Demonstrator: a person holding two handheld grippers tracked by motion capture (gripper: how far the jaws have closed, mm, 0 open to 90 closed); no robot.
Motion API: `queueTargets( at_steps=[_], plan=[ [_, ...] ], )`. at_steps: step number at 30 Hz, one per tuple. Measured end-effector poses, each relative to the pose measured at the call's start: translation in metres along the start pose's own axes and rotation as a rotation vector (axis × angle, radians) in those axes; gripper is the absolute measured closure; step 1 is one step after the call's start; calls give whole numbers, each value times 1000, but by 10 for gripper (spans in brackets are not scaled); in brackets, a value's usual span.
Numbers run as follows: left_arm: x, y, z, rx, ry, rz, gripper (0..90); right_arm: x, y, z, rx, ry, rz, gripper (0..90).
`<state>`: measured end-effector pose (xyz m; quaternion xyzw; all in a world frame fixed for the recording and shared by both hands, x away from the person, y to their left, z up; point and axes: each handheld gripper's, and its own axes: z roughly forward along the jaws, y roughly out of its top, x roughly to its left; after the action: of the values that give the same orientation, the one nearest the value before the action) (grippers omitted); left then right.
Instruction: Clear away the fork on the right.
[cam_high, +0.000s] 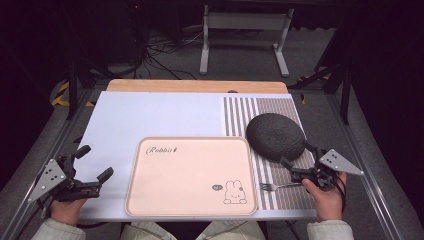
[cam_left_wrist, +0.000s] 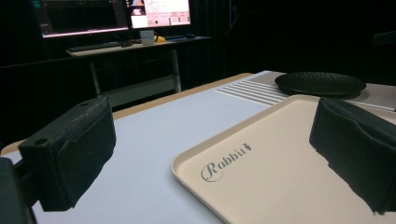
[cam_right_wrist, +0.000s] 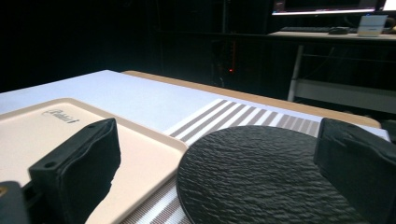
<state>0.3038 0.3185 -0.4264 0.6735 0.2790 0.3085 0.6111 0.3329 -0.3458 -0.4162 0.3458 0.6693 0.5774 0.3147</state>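
Step in hand: approach, judged from the layout; nothing is gripped yet, and the work looks like setting the dark plate (cam_high: 275, 136) onto the tray (cam_high: 190, 175).
Right claw (cam_high: 298, 159): jaws spread wide and empty, sitting at the plate's near right rim; in the right gripper view the plate (cam_right_wrist: 261, 177) lies between and ahead of the two jaws.
Left claw (cam_high: 93, 162): jaws wide, holding nothing, hovering left of the tray over the pale mat (cam_high: 150, 115); in the left gripper view the tray's corner (cam_left_wrist: 261, 172) lies ahead.
Plate: flat on the striped placemat (cam_high: 280, 185), right of the tray, its left edge just beside the tray's far right corner.
Fork (cam_high: 275, 186): on the striped placemat near the right hand (cam_high: 327, 197), apart from the plate.
Counter (cam_high: 195, 86): wooden edge shows beyond the mats.
Next move calls for: lowering one jaw under the thin rim and the other over it, closing firmly, then lifting level and carrying leftward over the tray's raised lip.
Risk: a shallow bite on the low rim could let the plate tip or slide.
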Motion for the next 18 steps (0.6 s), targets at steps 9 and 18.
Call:
queueTargets(
  at_steps=[9, 18],
  plan=[
    [0, 0, 0, 0, -1, 0, 12, 4, 3, 18, 32, 54, 7, 6],
    [0, 0, 0, 0, -1, 0, 12, 14, 11, 31, 111, 134, -3, 20]
  ],
)
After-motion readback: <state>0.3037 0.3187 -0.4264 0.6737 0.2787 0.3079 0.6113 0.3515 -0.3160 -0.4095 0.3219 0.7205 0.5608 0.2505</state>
